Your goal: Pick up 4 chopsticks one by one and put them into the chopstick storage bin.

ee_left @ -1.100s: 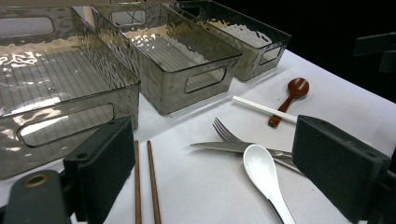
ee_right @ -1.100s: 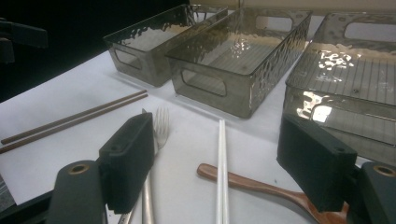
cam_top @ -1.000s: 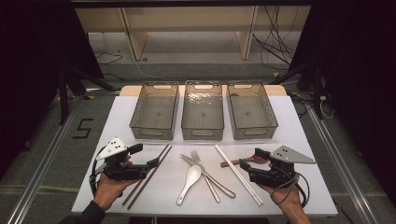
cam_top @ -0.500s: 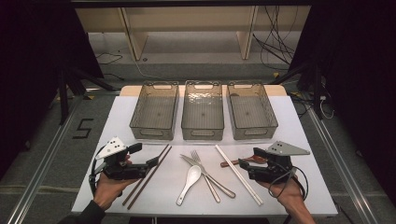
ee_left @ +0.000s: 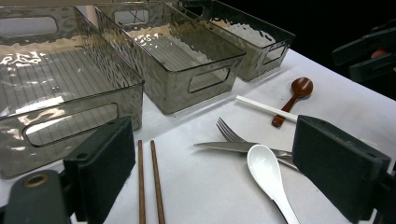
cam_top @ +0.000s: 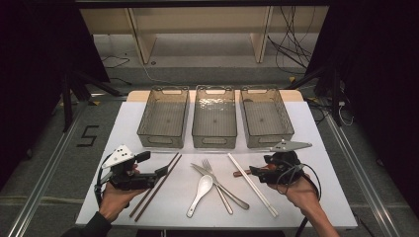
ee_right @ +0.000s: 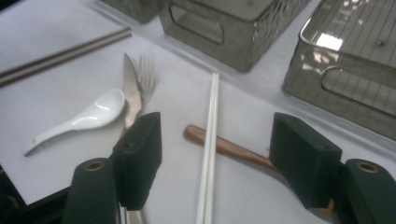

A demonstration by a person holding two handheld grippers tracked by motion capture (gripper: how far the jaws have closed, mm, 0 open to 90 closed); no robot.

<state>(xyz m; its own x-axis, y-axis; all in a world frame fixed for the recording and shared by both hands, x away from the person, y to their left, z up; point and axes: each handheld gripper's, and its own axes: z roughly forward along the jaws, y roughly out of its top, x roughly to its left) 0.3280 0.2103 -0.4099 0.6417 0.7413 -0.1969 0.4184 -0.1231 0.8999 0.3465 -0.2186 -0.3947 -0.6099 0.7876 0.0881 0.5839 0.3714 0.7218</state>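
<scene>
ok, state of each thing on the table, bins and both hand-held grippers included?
Left bin: empty.
Middle bin: empty.
Right bin: empty.
Brown chopsticks: flat, side by side.
White chopsticks: lying across the wooden spoon's handle.
Wooden spoon: flat, bowl up.
White spoon: bowl up, beside knife.
Knife: crossing the fork.
Fork: flat.
Left hand-held gripper: open, holding nothing.
Right hand-held gripper: jaws just closing, nothing gripped.

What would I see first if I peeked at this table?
Three see-through bins stand side by side at the far end of the white table. In front of them lie a white spoon, a fork, a knife, brown chopsticks and white chopsticks. The right gripper hovers open over a brown wooden spoon crossed by the white chopsticks.
</scene>
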